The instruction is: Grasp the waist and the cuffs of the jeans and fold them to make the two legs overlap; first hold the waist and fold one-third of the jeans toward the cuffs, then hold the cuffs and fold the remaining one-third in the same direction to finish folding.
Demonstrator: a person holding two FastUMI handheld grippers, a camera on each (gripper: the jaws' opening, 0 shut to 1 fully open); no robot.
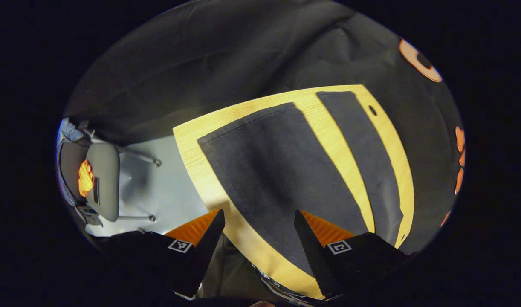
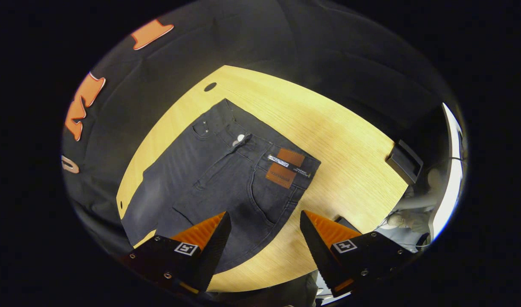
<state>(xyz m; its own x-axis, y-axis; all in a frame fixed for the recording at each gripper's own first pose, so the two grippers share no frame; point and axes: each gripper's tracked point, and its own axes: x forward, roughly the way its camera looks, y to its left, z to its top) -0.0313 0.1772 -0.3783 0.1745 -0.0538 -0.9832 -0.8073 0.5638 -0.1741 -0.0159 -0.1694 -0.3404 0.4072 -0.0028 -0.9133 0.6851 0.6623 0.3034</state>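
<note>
The dark jeans [image 2: 226,179] lie flat on the wooden tabletop [image 2: 345,145]. Their waist, with a brown patch [image 2: 285,168], points to the middle of the tabletop. The right tool [image 2: 264,226] hangs above the jeans, its two fingers spread wide, touching nothing.

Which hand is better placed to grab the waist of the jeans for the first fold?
Right, probably. The right tongs hang open above the waist of the jeans. The left tongs, also open, face the legs.
</note>
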